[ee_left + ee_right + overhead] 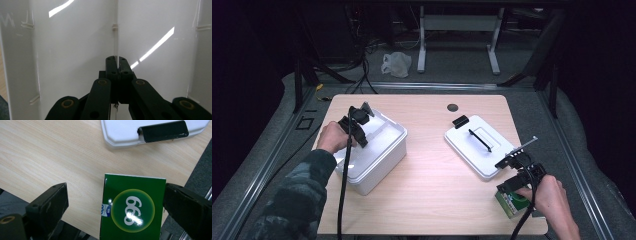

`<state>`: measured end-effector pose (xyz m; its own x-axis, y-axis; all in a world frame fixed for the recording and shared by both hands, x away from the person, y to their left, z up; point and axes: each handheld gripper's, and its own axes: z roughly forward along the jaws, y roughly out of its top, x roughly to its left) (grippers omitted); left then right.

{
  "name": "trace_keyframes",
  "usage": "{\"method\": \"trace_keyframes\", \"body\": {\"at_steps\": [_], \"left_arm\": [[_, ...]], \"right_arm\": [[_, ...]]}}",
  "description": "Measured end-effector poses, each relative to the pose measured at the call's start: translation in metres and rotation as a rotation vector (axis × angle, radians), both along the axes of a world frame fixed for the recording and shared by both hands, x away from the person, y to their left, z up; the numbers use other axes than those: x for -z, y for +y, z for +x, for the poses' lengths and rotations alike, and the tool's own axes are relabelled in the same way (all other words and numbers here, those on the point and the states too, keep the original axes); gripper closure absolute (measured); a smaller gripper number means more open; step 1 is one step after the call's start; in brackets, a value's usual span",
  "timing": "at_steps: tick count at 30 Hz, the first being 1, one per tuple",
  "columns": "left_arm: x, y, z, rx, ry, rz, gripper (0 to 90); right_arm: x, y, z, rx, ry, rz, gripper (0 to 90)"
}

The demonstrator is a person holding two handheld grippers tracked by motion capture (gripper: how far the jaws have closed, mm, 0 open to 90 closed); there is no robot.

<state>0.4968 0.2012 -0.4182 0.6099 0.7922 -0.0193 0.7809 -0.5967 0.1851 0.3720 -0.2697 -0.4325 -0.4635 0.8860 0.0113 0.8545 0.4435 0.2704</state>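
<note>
An open white plastic box (384, 162) sits on the left of the wooden table (432, 175). My left gripper (360, 127) reaches into its far left end. In the left gripper view the left gripper (117, 61) is shut on a thin white divider (115, 37) that stands upright between the box's walls. A green carton (512, 202) with a white "999" mark lies at the table's front right corner. My right gripper (512, 190) hovers over it. In the right gripper view the right gripper (115, 195) is open, its jaws on either side of the green carton (132, 205).
The box's white lid (479, 145) with a black handle lies right of centre, its black latch (163, 131) toward the carton. A small dark hole (452, 107) marks the table's far side. The table edge runs just right of the carton. A white bag (396, 64) lies on the floor beyond.
</note>
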Motion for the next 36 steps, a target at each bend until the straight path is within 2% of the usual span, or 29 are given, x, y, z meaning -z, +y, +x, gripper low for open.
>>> {"method": "trace_keyframes", "body": {"at_steps": [16, 17, 18, 21, 31, 36], "left_arm": [[-0.002, -0.039, -0.023, 0.257, -0.018, 0.011, 89.9], [-0.002, -0.046, -0.026, 0.29, -0.015, 0.007, 89.9], [-0.002, -0.046, -0.026, 0.29, -0.015, 0.007, 89.9], [-0.001, -0.056, -0.031, 0.337, -0.016, 0.01, 89.9], [-0.001, -0.091, -0.049, 0.53, -0.023, 0.011, 89.9], [-0.001, -0.108, -0.059, 0.61, -0.029, 0.013, 89.9]], "right_arm": [[0.001, -0.002, 0.001, 0.003, 0.005, 0.0, 6.2], [0.001, -0.002, 0.001, 0.003, 0.005, 0.0, 6.2], [0.001, -0.002, 0.001, 0.003, 0.005, 0.0, 6.2], [0.002, -0.002, 0.001, 0.001, 0.007, 0.0, 6.3], [0.003, -0.002, 0.001, -0.001, 0.007, 0.001, 6.5], [0.002, -0.002, 0.001, -0.002, 0.011, 0.001, 6.5]]}}
